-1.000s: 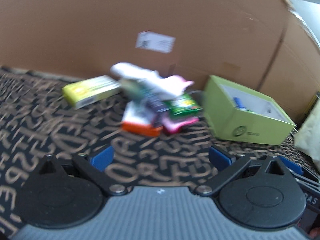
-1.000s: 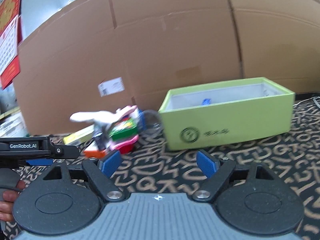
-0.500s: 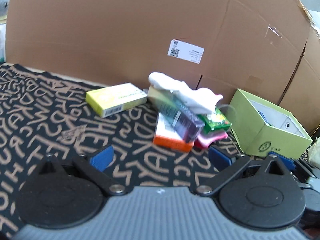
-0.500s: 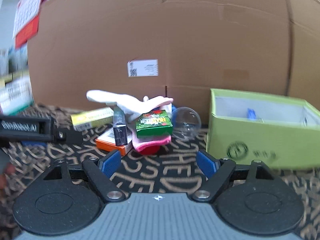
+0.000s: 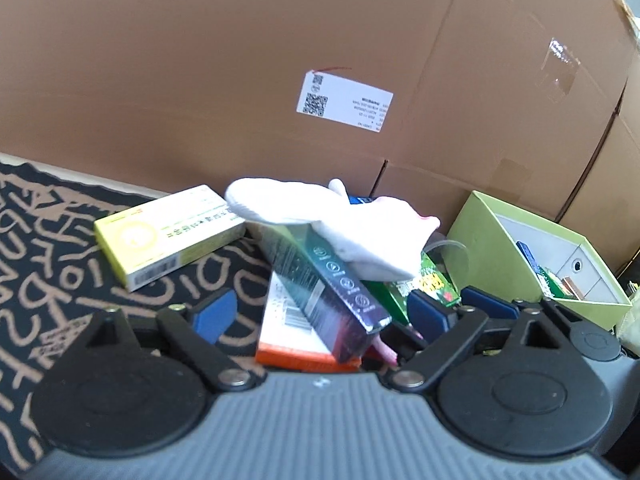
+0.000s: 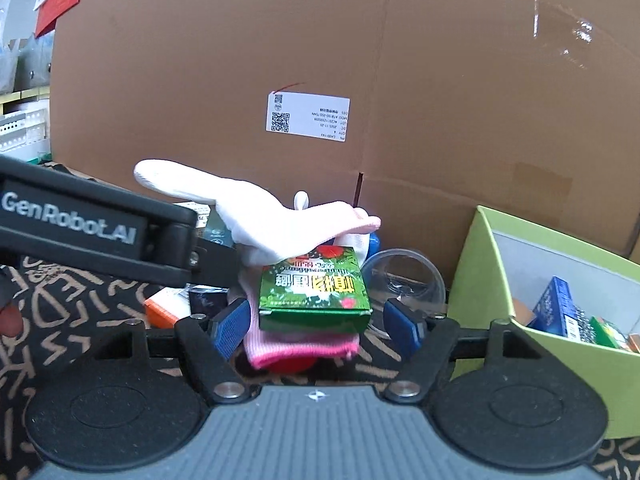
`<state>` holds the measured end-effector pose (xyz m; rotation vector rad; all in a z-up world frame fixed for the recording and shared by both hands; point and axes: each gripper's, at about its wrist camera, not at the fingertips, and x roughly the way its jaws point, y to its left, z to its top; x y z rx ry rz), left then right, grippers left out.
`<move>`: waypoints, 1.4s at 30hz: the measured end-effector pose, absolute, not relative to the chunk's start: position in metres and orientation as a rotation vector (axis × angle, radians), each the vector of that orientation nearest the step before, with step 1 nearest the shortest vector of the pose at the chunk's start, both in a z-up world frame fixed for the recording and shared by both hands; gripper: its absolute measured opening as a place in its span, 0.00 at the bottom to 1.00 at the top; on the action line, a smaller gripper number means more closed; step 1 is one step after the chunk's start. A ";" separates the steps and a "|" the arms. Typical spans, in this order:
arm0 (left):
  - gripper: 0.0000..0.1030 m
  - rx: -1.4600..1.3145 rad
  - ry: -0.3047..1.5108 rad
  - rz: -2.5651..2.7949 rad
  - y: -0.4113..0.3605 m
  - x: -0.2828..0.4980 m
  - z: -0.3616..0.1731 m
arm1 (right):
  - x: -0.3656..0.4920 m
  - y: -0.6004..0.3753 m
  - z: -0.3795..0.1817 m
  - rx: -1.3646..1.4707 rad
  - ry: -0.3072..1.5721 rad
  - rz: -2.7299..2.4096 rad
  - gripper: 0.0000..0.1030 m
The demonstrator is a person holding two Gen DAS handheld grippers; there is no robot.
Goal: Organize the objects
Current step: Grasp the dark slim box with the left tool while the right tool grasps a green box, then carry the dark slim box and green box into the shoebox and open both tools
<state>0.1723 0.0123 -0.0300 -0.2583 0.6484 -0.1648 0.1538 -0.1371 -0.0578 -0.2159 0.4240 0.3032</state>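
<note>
A pile lies on the patterned cloth: a white glove (image 5: 340, 224) (image 6: 256, 208) draped over a dark box (image 5: 324, 288), an orange-edged box (image 5: 296, 340), a green box (image 6: 316, 288) (image 5: 424, 280) on a pink cloth (image 6: 300, 344). My left gripper (image 5: 320, 316) is open, its fingers either side of the dark and orange boxes. My right gripper (image 6: 316, 328) is open, its fingers either side of the green box and pink cloth. A green bin (image 6: 560, 352) (image 5: 476, 232) stands to the right with small boxes inside.
A yellow-white box (image 5: 168, 236) lies left of the pile. A clear plastic cup (image 6: 404, 276) lies behind the green box. A cardboard wall (image 5: 320, 60) closes the back. The left gripper's body (image 6: 100, 232) crosses the right wrist view at left.
Both grippers have moved forward to the pile, which now sits between their open fingers. The right gripper also swung left, away from the green bin.
</note>
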 end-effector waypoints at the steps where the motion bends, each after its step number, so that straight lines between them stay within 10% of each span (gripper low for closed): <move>1: 0.86 -0.258 0.652 -0.167 0.012 0.176 -0.031 | 0.156 -0.136 -0.058 -0.216 0.422 0.302 0.74; 12: 0.42 -0.296 0.695 -0.272 0.017 0.189 -0.041 | 0.138 -0.147 -0.055 -0.132 0.446 0.305 0.64; 24: 0.23 -0.057 0.709 -0.334 0.042 0.105 -0.033 | 0.059 -0.169 -0.066 -0.087 0.485 0.343 0.64; 31: 0.22 -0.056 0.743 -0.341 0.070 0.057 -0.034 | 0.012 -0.181 -0.071 -0.120 0.515 0.352 0.64; 36: 0.48 -0.059 0.713 -0.334 0.065 0.067 -0.026 | 0.012 -0.187 -0.076 -0.072 0.543 0.325 0.65; 42: 0.50 -0.025 0.744 -0.325 0.045 0.104 -0.034 | 0.010 -0.189 -0.078 -0.053 0.549 0.303 0.71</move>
